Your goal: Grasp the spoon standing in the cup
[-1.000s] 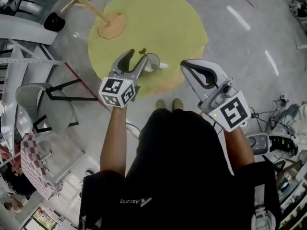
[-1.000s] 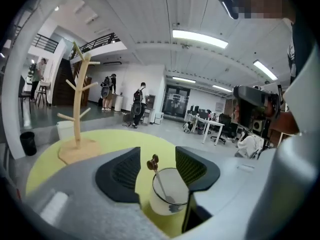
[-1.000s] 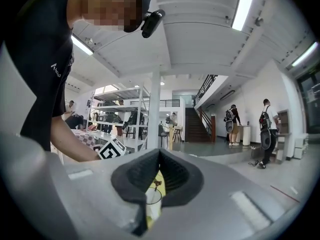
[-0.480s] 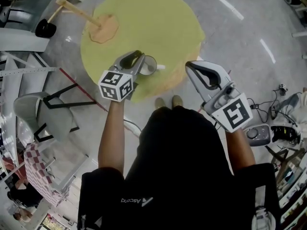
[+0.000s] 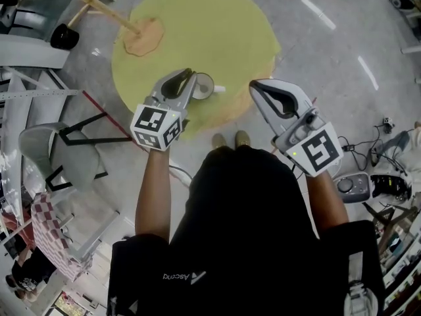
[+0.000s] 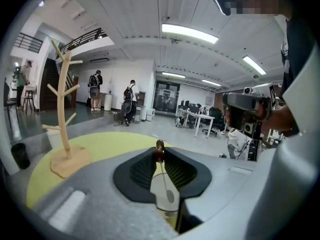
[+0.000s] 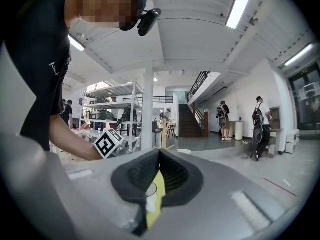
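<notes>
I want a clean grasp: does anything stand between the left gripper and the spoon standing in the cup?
Nothing visible does. The spoon stands right between the jaws of the left gripper, which are closing on its brown top end above the cup.

Wooden rack (image 6: 62,129), matt yellow table (image 5: 210,38), glossy cup (image 5: 205,87), metal-stemmed spoon (image 6: 162,178)

Black T-shirt (image 5: 243,229); grey left gripper (image 5: 189,76)
</notes>
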Available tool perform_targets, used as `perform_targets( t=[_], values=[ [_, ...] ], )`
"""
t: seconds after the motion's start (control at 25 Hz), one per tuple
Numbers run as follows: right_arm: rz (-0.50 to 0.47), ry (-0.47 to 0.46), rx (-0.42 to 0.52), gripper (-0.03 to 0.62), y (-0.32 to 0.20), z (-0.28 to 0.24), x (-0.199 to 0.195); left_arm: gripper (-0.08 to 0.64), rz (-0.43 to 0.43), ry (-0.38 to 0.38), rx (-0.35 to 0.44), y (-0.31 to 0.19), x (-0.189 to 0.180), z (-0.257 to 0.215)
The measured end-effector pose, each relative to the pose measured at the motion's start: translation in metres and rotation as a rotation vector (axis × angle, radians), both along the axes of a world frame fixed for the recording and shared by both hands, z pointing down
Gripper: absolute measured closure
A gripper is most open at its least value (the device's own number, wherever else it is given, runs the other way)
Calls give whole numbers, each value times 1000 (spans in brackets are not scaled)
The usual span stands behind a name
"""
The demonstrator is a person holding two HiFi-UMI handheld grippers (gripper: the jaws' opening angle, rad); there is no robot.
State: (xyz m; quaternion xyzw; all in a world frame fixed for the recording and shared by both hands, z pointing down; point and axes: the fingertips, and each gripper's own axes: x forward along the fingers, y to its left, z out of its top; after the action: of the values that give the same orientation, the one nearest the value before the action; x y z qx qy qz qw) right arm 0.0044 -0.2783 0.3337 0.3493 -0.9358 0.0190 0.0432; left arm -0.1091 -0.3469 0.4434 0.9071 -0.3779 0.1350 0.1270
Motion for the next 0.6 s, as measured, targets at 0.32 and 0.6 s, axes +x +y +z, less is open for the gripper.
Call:
perform_targets(
  t=[0.32,0.6],
  values=[
    [-24,-52,40,589,10,-22,-3,502,-77,46,183,32,-5,-86],
    [-40,-86,92,589,23,-45,-10,502,-143,108,273,63,-14,-136]
  ],
)
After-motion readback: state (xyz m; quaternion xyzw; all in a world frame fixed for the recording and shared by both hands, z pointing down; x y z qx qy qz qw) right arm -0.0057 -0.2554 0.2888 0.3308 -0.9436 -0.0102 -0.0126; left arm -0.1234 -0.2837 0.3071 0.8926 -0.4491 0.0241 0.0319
